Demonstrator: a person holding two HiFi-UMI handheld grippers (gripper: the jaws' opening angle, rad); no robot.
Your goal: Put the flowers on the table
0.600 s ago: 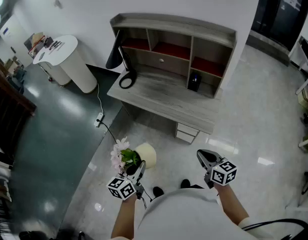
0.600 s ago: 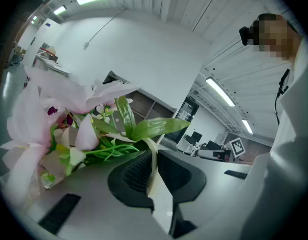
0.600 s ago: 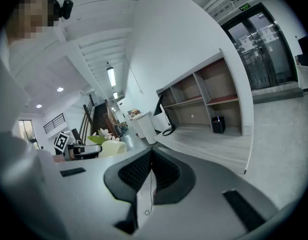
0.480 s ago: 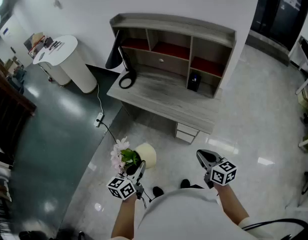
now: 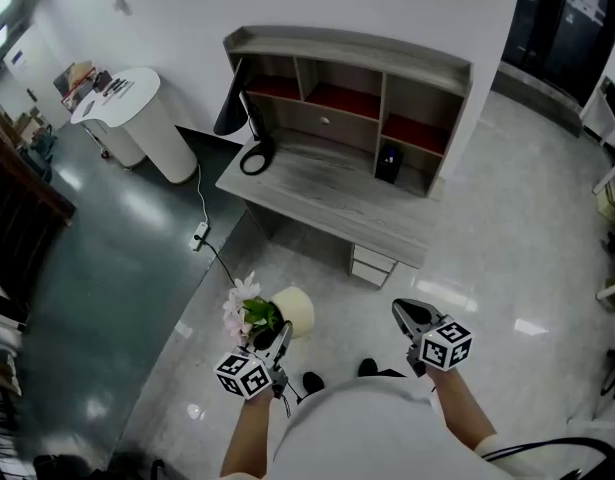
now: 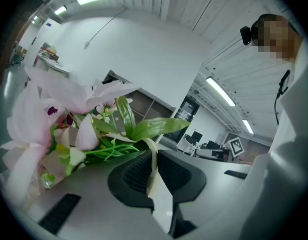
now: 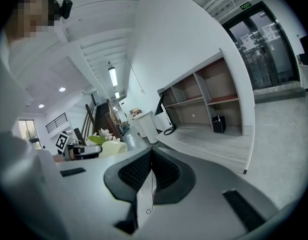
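- left gripper: jaws almost together, clamped on the thin cream rim of the pot; the rim runs edge-on between the pads.
- flowers: pink-white blooms and green leaves sitting in that pot, just left of and beyond the left jaws, carried in the air.
- right gripper: jaws fully together, nothing between them. About level with the left gripper, well apart to its right.
- table: grey desk with a shelf unit on top, ahead of both grippers, well apart. Flowers not on it yet.
- black box stands on the table under the shelves, beyond the right gripper.
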